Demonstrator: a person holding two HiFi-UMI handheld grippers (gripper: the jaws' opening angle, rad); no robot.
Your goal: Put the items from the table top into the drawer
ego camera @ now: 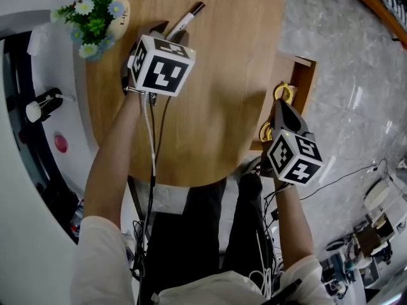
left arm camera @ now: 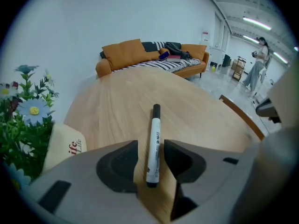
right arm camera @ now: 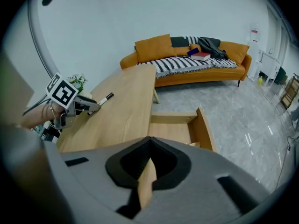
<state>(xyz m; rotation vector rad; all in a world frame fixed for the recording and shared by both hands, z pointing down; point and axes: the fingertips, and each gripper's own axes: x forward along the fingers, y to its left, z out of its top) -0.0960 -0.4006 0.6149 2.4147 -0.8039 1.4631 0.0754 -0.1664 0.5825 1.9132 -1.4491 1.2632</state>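
The left gripper (left arm camera: 150,149) has its fingers (left arm camera: 117,164) apart, one on either side of the marker (left arm camera: 153,134). The marker lies flat on the desk (left arm camera: 121,97), its near end between them and not yet pinched. It would be best to close squarely across the barrel and lift it level, since a grip this close to the end may let it pivot. The right gripper (right arm camera: 149,142) has its fingers pressed together on nothing, and the open drawer (right arm camera: 205,125) is just ahead of them.

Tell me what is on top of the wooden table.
A marker between the left gripper's open jaws, and potted flowers. The gripper covers the tabletop beneath it.
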